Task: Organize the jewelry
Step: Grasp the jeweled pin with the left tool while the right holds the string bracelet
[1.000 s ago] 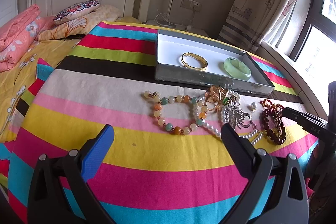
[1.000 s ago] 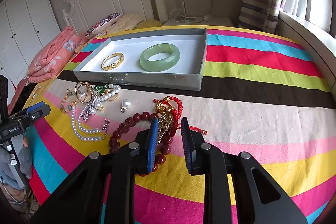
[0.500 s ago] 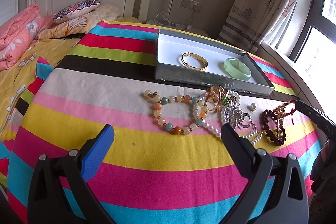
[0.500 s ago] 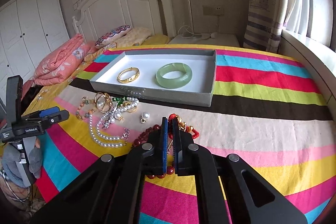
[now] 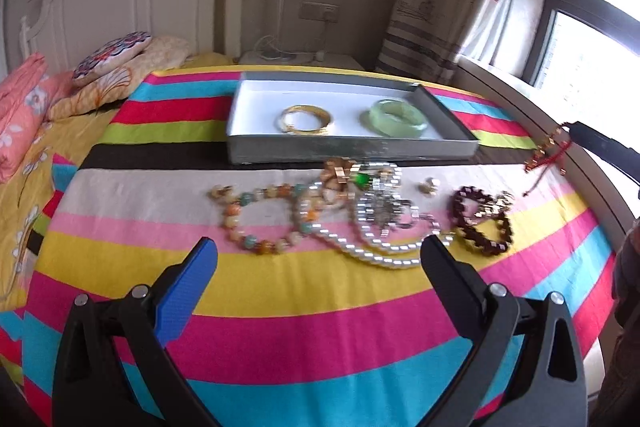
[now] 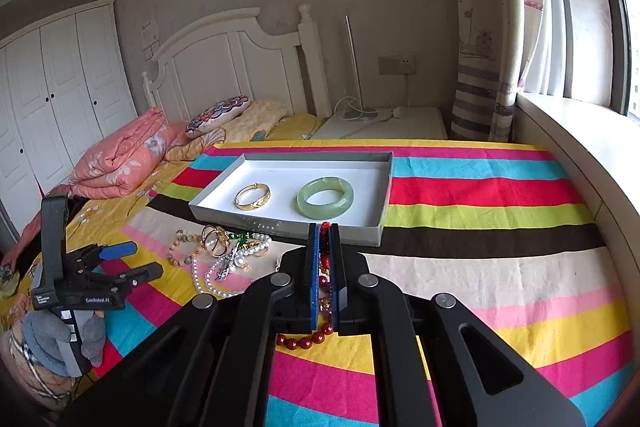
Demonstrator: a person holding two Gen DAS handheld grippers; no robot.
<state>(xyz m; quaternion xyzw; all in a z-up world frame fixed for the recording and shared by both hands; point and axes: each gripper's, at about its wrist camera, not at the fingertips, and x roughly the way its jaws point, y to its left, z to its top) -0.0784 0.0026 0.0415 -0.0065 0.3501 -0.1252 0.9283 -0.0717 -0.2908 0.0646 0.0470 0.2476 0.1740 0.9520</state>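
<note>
A grey tray (image 5: 352, 147) (image 6: 288, 223) with a white floor holds a gold bangle (image 5: 306, 119) (image 6: 252, 195) and a green jade bangle (image 5: 396, 117) (image 6: 325, 197). In front of it lie a bead bracelet (image 5: 256, 215), a pearl necklace (image 5: 360, 239) (image 6: 212, 279) and a dark red bead bracelet (image 5: 480, 219) (image 6: 304, 341). My right gripper (image 6: 324, 239) is shut on a red cord bracelet (image 5: 548, 151) (image 6: 325, 255), lifted above the bedspread. My left gripper (image 5: 320, 255) is open and empty, short of the pile.
The striped bedspread (image 5: 300, 307) covers the bed. Pillows (image 5: 116, 71) and a pink quilt (image 6: 120, 155) lie at the left, by the headboard (image 6: 224, 59). A window sill (image 6: 580, 147) runs along the right. A wardrobe (image 6: 52, 75) stands at far left.
My right gripper closed on the red cord bracelet and lifted it up off the bedspread, away from the dark red beads. My left gripper moved slightly closer to the pile.
</note>
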